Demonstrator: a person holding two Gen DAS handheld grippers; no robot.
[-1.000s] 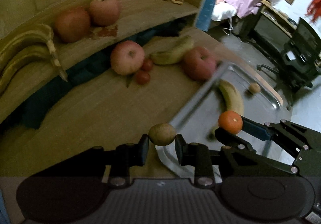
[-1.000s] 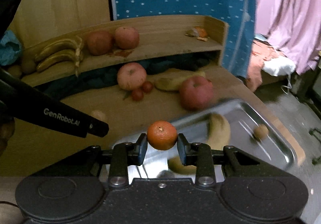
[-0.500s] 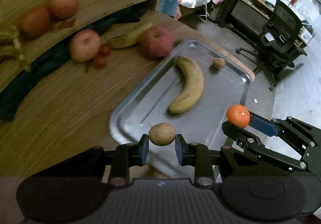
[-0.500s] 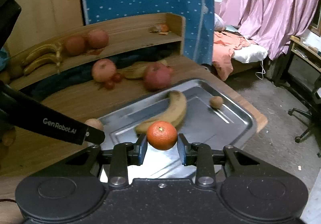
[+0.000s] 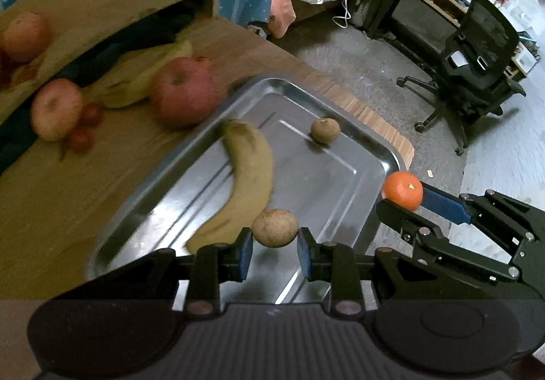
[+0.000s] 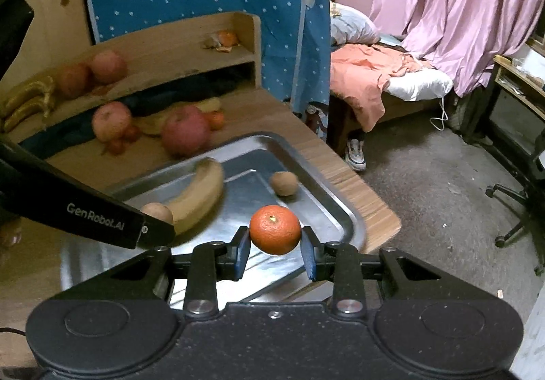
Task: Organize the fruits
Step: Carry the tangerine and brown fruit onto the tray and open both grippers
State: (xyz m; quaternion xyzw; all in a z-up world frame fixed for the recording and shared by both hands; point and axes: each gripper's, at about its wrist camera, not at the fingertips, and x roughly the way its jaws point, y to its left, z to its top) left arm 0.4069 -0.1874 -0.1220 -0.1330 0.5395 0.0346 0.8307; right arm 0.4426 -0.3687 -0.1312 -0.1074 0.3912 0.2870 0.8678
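Left tool level, gripping kiwi

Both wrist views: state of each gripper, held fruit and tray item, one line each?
Left gripper: shut on brown fruit.
Brown fruit: held above tray.
Right gripper: shut on tangerine.
Tangerine: held above tray.
Metal tray: flat on table.
Banana: lying in tray.
Small brown fruit: resting in tray.

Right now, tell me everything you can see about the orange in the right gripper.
The orange is small, round and bright, with a dimpled skin and a pale stem scar facing up. It looks whole and unpeeled. The right gripper is shut on it, one blue pad on each side, and nothing else touches it. It hangs over the near right part of the metal tray.
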